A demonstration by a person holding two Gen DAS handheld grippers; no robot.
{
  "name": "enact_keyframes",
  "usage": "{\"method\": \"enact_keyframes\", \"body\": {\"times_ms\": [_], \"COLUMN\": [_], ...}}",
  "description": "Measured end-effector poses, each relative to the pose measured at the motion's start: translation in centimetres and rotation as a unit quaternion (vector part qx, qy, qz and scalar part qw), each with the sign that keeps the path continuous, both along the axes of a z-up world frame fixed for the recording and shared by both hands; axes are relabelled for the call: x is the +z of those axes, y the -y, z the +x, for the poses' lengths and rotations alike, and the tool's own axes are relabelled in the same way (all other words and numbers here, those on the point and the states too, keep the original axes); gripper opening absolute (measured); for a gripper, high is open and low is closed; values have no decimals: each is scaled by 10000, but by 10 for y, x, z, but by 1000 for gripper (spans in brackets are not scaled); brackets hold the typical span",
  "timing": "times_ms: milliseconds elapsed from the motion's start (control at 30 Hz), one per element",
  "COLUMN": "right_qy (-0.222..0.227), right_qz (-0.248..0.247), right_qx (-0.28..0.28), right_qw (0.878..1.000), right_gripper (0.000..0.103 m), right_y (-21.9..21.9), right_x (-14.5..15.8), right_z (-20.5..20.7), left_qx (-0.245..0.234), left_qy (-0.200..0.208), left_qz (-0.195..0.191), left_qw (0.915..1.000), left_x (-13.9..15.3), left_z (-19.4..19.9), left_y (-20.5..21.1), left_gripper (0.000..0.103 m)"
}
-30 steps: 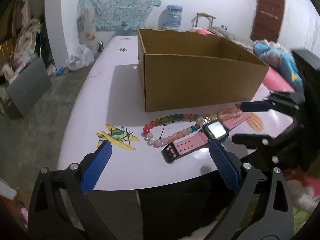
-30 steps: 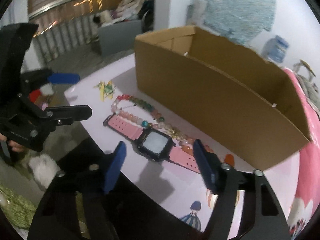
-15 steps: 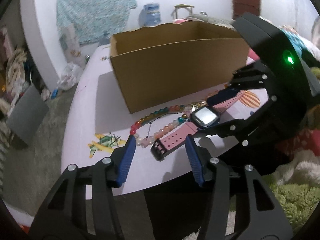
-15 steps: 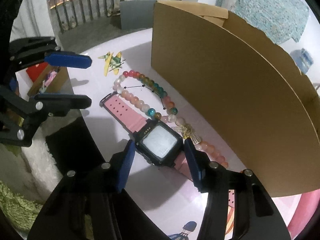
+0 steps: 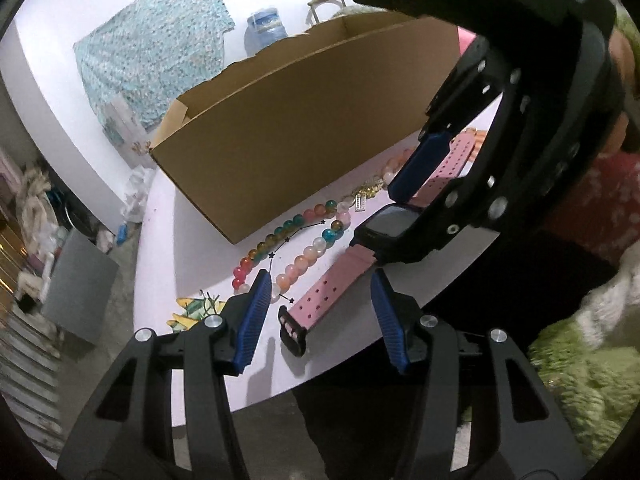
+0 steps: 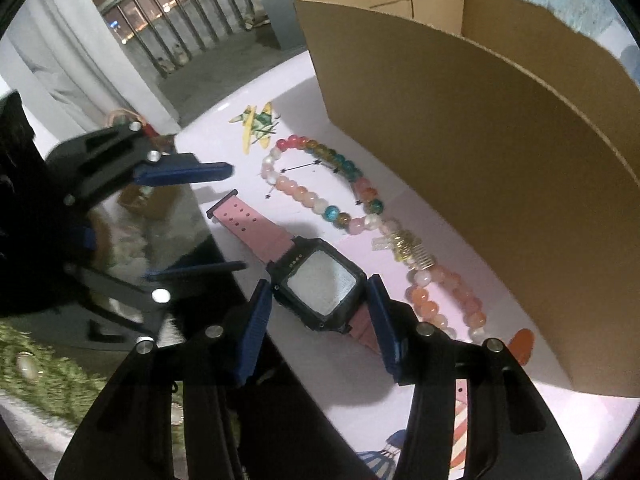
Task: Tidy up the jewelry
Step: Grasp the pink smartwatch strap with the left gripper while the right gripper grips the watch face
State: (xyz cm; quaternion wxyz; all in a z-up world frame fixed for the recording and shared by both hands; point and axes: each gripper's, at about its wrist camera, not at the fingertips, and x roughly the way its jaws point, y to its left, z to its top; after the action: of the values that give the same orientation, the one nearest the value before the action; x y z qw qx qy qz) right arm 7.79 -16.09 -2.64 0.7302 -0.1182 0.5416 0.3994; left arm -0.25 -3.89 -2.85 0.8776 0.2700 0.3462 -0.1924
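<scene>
A pink-strapped watch with a black square face (image 6: 320, 284) lies on the white table (image 6: 360, 380) in front of a cardboard box (image 6: 500, 152). My right gripper (image 6: 318, 322) is open, its blue pads on either side of the watch face, close but apart from it. My left gripper (image 5: 316, 316) is open around the free strap end of the watch (image 5: 320, 296). A multicoloured bead bracelet (image 6: 316, 176), a gold charm (image 6: 408, 250) and a peach bead bracelet (image 6: 444, 304) lie between watch and box. The right gripper hides part of the watch in the left wrist view.
The cardboard box (image 5: 304, 120) is open-topped and stands just behind the jewelry. The table edge runs under both grippers, with dark floor and a green rug (image 5: 580, 360) below. Printed pictures mark the tabletop (image 6: 256, 124).
Both grippers have moved in toward the watch. The right gripper has come down around the watch face; the left now straddles the strap end. Both have narrowed since a second ago.
</scene>
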Motion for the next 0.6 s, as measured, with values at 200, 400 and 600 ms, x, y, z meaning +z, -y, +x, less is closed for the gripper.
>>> {"method": "enact_keyframes", "body": {"times_ms": [200, 400, 600], "right_qy": [-396, -188, 391], "right_qz": [398, 340, -136], "right_qx": [-285, -613, -851], "right_qw": [9980, 9974, 9955], "right_gripper": [48, 49, 49], "right_y": [7, 15, 28], "right_x": [-4, -2, -2], "right_z": [4, -11, -29], "left_qx": [-9, 167, 365], "left_qy": [51, -383, -1011], "left_qz": [343, -145, -806], "left_qw": [9994, 9990, 9909], "left_x": [-11, -7, -4], "left_z": [0, 10, 27], "left_y": [8, -1, -18], "left_gripper": [22, 8, 8]}}
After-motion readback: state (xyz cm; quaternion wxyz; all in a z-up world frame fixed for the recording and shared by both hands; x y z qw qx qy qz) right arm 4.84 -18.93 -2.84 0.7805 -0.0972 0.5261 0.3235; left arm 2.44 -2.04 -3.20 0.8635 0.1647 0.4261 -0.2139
